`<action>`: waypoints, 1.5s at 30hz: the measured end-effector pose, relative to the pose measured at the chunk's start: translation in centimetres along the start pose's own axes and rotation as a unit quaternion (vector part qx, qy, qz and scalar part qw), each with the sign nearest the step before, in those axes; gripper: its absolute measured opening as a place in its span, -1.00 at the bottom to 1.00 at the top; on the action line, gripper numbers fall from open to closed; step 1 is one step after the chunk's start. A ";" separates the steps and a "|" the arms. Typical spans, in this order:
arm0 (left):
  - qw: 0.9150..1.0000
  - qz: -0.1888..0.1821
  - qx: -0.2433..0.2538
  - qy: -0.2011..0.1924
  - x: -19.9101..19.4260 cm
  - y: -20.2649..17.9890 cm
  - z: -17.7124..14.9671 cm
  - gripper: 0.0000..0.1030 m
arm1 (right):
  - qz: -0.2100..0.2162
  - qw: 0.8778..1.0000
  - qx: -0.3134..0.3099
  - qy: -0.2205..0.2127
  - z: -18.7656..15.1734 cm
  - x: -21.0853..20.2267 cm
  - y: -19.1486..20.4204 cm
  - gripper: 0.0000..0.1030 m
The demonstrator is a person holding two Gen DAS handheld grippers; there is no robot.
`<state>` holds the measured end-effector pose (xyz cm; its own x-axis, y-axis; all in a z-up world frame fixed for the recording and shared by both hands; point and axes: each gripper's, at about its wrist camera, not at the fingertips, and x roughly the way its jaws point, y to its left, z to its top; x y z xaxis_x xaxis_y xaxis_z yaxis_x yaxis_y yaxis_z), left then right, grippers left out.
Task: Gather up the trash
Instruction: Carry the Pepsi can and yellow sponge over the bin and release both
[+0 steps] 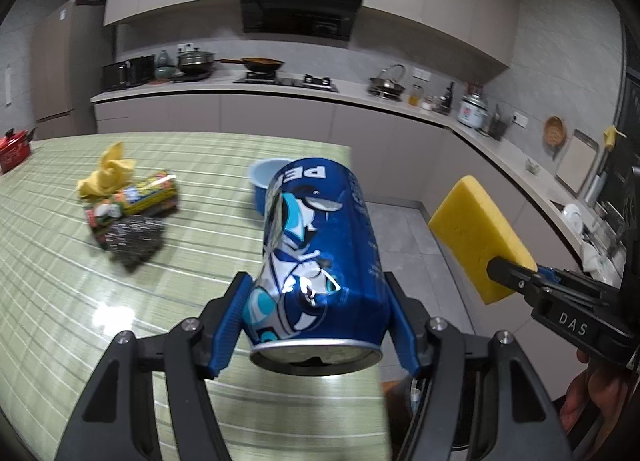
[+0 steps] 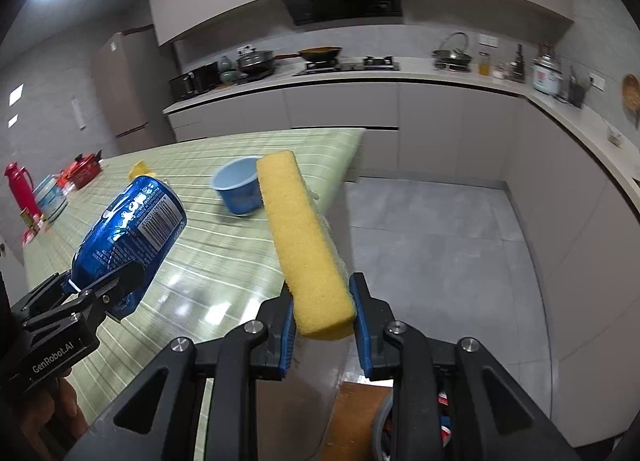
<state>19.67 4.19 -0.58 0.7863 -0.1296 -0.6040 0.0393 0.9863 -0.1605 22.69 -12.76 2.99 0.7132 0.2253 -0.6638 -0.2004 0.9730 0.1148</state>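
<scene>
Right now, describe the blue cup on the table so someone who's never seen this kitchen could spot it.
Find the green striped table in front of the counter. Near its far right corner stands the cup, upright, open and apart from the wrapper pile further left. It is pale blue and round, unlike the darker printed can held in the left tool.

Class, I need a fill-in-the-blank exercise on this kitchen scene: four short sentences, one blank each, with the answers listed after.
1. The left tool grips a blue ____.
2. The right tool grips a yellow ____.
3. The bowl on the table is coloured ____.
4. The scouring pad lies left of the can, on the ____.

Answers: can; sponge; blue; table
</scene>
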 end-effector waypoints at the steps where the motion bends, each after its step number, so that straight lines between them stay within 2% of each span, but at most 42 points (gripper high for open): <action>1: 1.000 -0.006 0.005 0.002 0.2 -1.1 -0.1 0.26 | -0.004 1.000 0.004 0.000 -0.3 -0.4 -0.9 -0.47; 14: 0.997 -0.064 0.044 0.024 1.4 -10.7 -2.2 0.26 | -0.053 0.997 0.048 0.010 -4.1 -4.7 -10.3 -0.47; 18: 0.996 -0.072 0.050 0.029 1.6 -12.7 -2.8 0.26 | -0.060 0.996 0.057 0.014 -5.1 -5.5 -12.7 -0.47; 26: 0.995 -0.075 0.056 0.035 2.0 -15.2 -3.9 0.26 | -0.065 0.996 0.062 0.017 -6.1 -6.5 -15.0 -0.47; 30: 0.994 -0.074 0.060 0.049 2.9 -16.3 -5.5 0.26 | -0.067 0.995 0.068 0.030 -7.7 -6.2 -16.3 -0.47; 40: 0.990 -0.064 0.061 0.110 5.8 -18.0 -11.3 0.26 | -0.061 0.991 0.078 0.093 -13.5 -2.7 -19.0 -0.47; 45: 0.988 -0.058 0.062 0.130 7.1 -18.7 -13.1 0.26 | -0.057 0.989 0.079 0.112 -15.0 -1.0 -20.1 -0.47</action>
<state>16.40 -16.55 -12.08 0.5880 -0.2495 -0.7694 0.2078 0.9659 -0.1544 15.87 -33.28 -9.72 0.5552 0.1143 -0.8238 -0.0068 0.9911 0.1329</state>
